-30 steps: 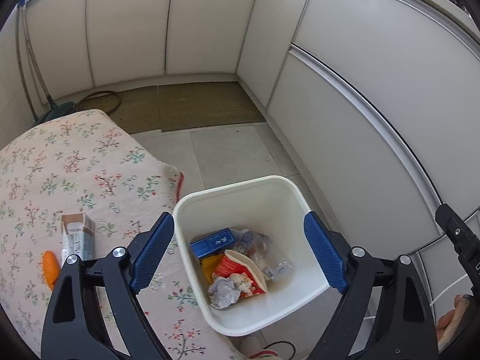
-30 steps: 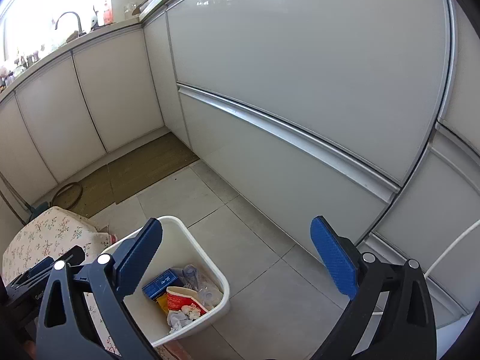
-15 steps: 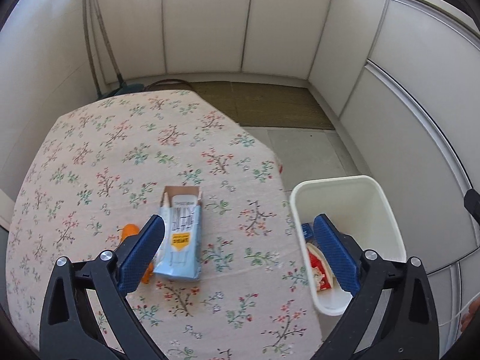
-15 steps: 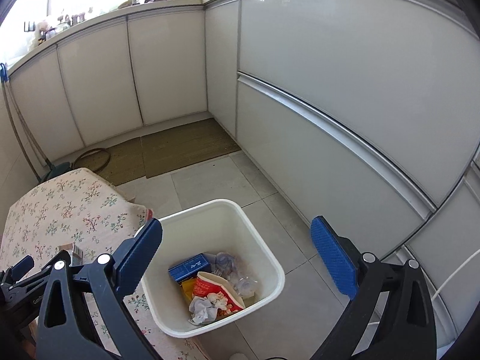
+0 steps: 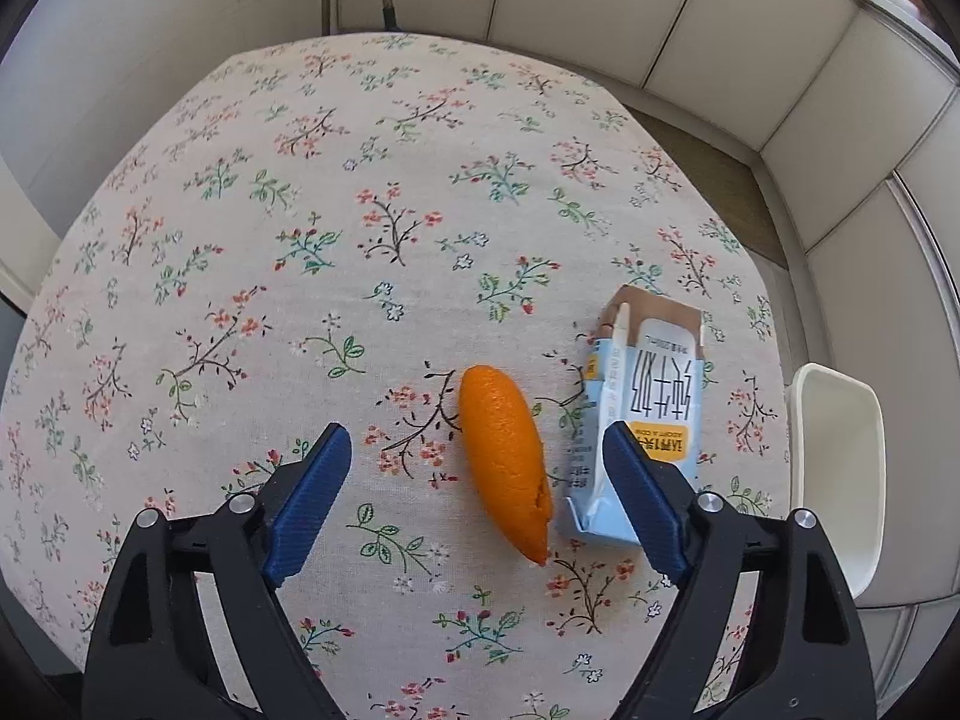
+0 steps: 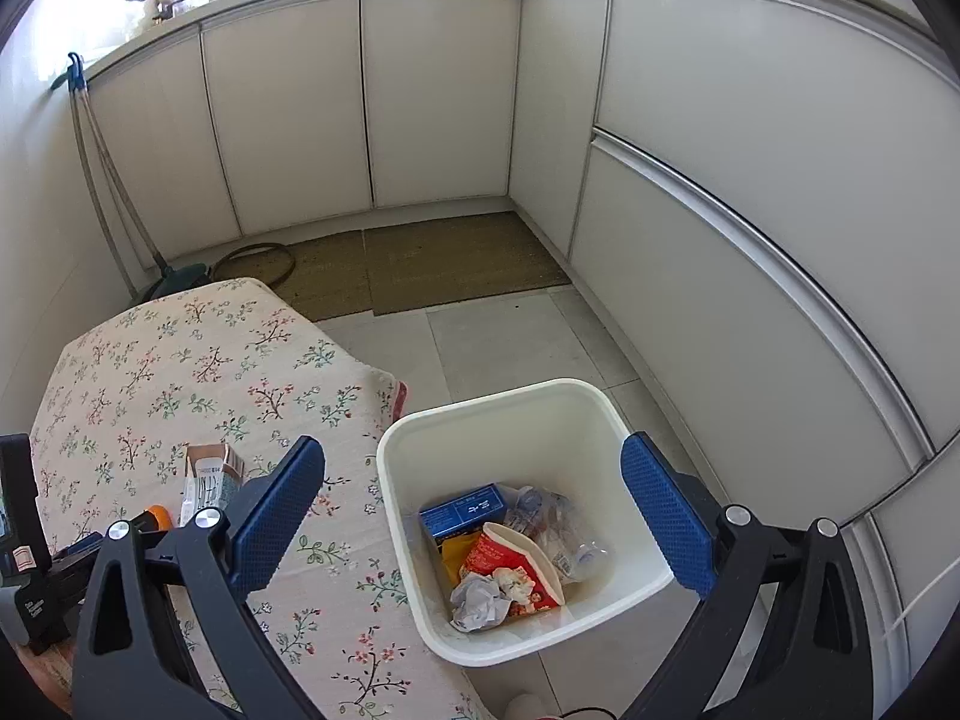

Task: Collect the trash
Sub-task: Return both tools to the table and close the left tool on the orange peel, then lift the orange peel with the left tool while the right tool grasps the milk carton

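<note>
The left gripper [image 5: 477, 471] hangs with fingers spread, having just narrowed, around the orange peel [image 5: 503, 456] near the tabletop's [image 5: 300, 210] bin-side edge. Light and limp, it looks best pinched across its middle.

Worktop and bin, side by side

On the worktop [image 5: 360, 192] a peel [image 5: 501, 456] lies just left of a carton [image 5: 654, 396]; the bin [image 6: 480, 426] stands on the floor [image 6: 510, 336] beside the worktop's right edge, holding trash.
</note>
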Available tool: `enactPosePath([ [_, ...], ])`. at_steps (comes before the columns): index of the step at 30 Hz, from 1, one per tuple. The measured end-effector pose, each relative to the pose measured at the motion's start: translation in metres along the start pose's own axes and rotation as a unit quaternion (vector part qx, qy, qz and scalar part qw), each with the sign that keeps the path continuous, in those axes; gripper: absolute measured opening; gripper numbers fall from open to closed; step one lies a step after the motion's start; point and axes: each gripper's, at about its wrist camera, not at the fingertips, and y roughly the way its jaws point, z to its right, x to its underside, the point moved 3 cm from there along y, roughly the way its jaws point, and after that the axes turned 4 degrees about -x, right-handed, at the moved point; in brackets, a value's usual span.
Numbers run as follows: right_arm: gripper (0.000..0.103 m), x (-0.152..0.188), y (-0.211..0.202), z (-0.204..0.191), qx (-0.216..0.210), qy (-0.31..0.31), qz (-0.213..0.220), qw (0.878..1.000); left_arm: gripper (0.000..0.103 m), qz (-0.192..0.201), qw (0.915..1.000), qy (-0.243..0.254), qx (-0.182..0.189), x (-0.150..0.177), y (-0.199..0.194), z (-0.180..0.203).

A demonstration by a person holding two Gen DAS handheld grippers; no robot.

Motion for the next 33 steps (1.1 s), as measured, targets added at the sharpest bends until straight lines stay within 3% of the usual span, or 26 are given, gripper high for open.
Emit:
enactPosePath([
  [6, 0.096, 0.001, 0.013, -0.020, -0.020, -0.004, -0.024, 1.000, 0.069, -0.027, 0.9994, -0.007, 0.020, -0.002, 0.015, -0.002],
  [9, 0.096, 0.003, 0.020, -0.031, -0.028, -0.008, -0.038, 0.999, 0.056, -0.046, 0.9985, -0.005, 0.029, 0.000, 0.025, 0.000],
  [13, 0.096, 0.006, 0.028, -0.044, -0.032, -0.016, -0.050, 0.998, 0.047, -0.051, 0.9980, 0.007, 0.035, 0.003, 0.032, 0.000],
  [16, 0.096, 0.009, 0.035, -0.053, -0.038, -0.017, -0.063, 0.997, 0.027, -0.051, 0.9971, 0.024, 0.051, 0.001, 0.033, 0.002],
  [18, 0.096, 0.011, 0.043, -0.059, -0.048, -0.009, -0.078, 0.996, 0.024, -0.051, 0.9965, 0.033, 0.057, 0.001, 0.031, 0.000],
  [22, 0.096, 0.016, 0.058, -0.074, -0.067, 0.007, -0.107, 0.992, 0.020, -0.039, 0.9959, 0.054, 0.061, 0.000, 0.017, -0.012],
  [27, 0.096, 0.025, 0.078, -0.110, -0.081, -0.001, -0.140, 0.987, 0.020, 0.011, 0.9964, 0.072, 0.043, -0.016, -0.023, -0.043],
  [33, 0.096, 0.039, 0.110, -0.150, -0.090, -0.002, -0.177, 0.980, 0.020, 0.067, 0.9957, 0.053, 0.037, -0.029, -0.081, -0.098],
])
